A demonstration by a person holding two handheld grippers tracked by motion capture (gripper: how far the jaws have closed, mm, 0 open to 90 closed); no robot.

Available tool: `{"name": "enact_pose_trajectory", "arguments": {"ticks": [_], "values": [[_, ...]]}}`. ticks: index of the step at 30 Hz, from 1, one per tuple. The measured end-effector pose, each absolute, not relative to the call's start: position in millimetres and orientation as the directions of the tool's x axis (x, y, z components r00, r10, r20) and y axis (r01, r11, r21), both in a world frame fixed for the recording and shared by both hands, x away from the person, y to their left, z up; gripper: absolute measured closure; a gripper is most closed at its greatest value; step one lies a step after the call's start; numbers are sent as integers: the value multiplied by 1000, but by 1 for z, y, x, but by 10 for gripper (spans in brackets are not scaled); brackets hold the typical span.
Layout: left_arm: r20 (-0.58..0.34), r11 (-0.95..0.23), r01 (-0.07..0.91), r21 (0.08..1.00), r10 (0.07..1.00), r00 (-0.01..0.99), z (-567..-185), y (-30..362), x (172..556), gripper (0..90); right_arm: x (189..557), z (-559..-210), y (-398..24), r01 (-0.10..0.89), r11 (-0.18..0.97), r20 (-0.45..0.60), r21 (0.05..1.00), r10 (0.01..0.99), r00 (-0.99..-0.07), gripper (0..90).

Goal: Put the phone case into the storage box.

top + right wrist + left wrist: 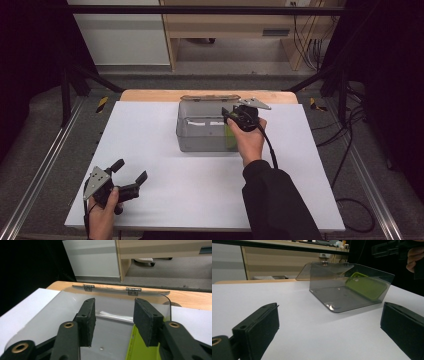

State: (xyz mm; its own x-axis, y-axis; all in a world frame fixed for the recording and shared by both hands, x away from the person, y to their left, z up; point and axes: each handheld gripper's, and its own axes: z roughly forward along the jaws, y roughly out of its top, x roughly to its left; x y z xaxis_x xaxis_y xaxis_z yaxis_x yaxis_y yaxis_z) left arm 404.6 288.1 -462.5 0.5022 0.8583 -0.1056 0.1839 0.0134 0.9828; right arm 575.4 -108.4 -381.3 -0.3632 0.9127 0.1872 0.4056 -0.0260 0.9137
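Note:
A smoky clear plastic box [202, 135] stands at the back middle of the white table, its hinged lid [210, 98] thrown back. Inside, a lime-green flat case [230, 137] leans against the right wall, as the left gripper view also shows [367, 286]. My right gripper [231, 116] hovers over the box's right side, pointing down into it. Its jaws [115, 312] stand apart with nothing between them, and the green case [136, 350] lies below. My left gripper [131, 171] rests open near the front left corner, facing the box [347, 290].
A white sheet [165, 200] covers the table, and a strip of wooden tabletop [150, 95] shows at the back edge. Beyond stand a white cabinet [120, 35] and a wooden desk [240, 25]. Cables [350, 125] trail on the floor at the right.

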Motion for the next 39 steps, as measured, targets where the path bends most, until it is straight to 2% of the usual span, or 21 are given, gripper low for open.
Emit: {"name": "enact_pose_trajectory", "arguments": {"ticks": [6,14,20,28,32,39], "values": [[-72,-17,173,985,866,495,-462,288,404,19,574,-375,-106,384,-26,181,923,910,-374,409],[-86,-5,181,984,868,489,-463,289,405,19,571,-375,-105,354,28,125,935,907,-401,270],[-84,-7,182,983,869,487,-463,289,406,19,570,-373,-105,330,40,116,943,891,-438,217],[-80,-10,180,984,871,485,-463,289,406,19,568,-370,-106,307,44,104,951,888,-449,86],[-70,-25,181,983,863,501,-462,287,405,19,566,-364,-113,298,33,100,954,901,-421,61],[-57,-33,172,985,869,491,-460,288,405,17,561,-357,-122,277,46,82,960,899,-431,54]]}}
